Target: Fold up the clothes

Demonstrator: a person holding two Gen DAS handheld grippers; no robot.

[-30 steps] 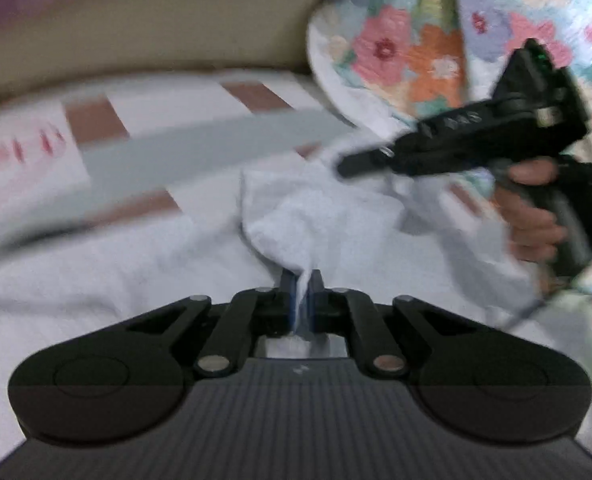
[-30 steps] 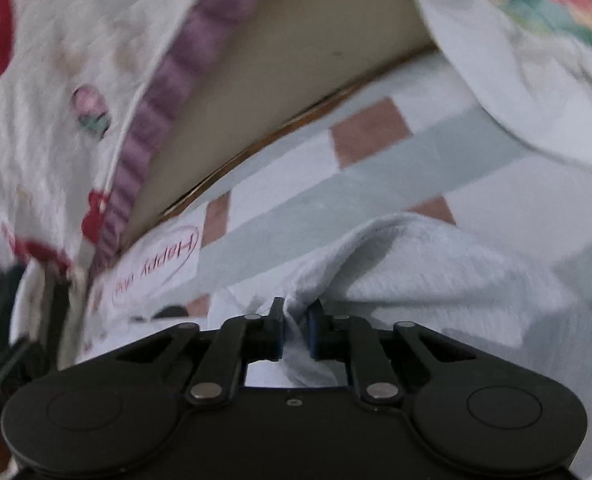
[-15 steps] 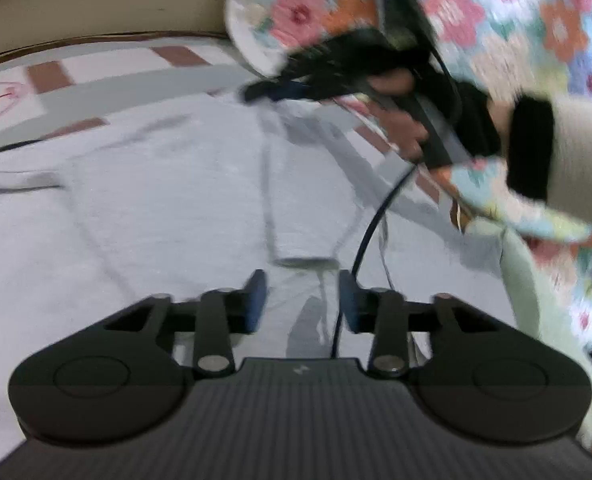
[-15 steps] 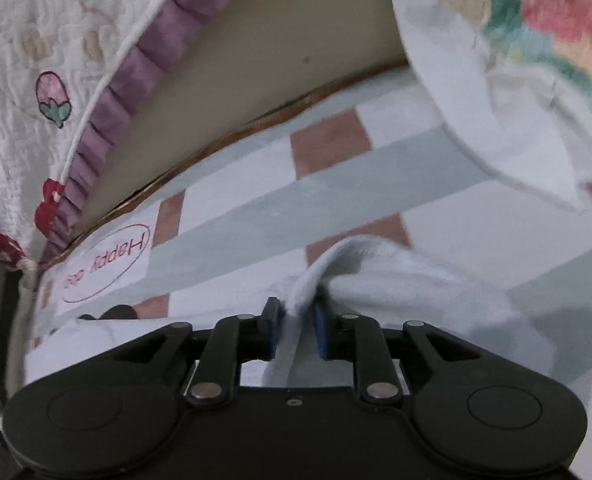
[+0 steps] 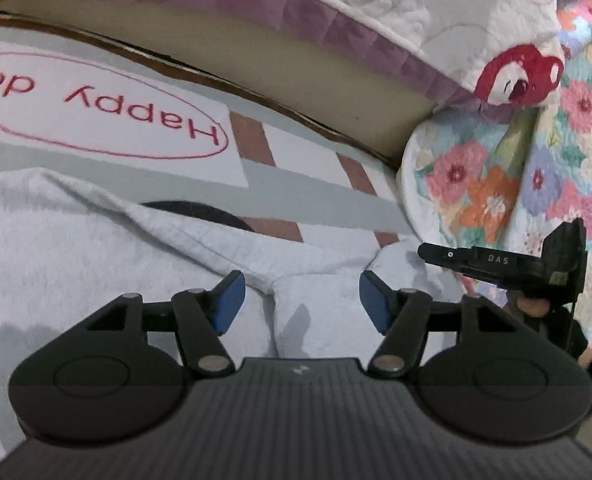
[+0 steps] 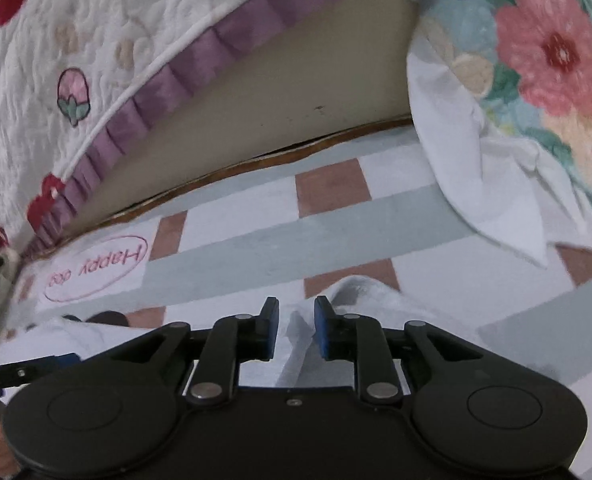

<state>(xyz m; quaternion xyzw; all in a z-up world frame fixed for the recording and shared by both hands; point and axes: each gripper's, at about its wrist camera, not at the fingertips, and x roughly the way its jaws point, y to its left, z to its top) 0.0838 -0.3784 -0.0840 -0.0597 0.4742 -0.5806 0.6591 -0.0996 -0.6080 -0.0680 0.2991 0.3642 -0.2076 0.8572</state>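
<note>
The left gripper (image 5: 300, 300) hovers with jaws wide apart over the white garment (image 5: 96, 248) on the checked sheet (image 6: 336, 224). The right gripper (image 6: 296, 326), jaws slightly apart, holds nothing.

Even indoor light, soft shadows under claws; fisheye bending edges, slight blur.

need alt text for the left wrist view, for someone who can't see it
An open left hand-held gripper hovers over a white fleecy garment spread on a checked bed sheet printed with "Happy dog". At right, the right hand-held gripper reaches in before a floral quilt.
</note>
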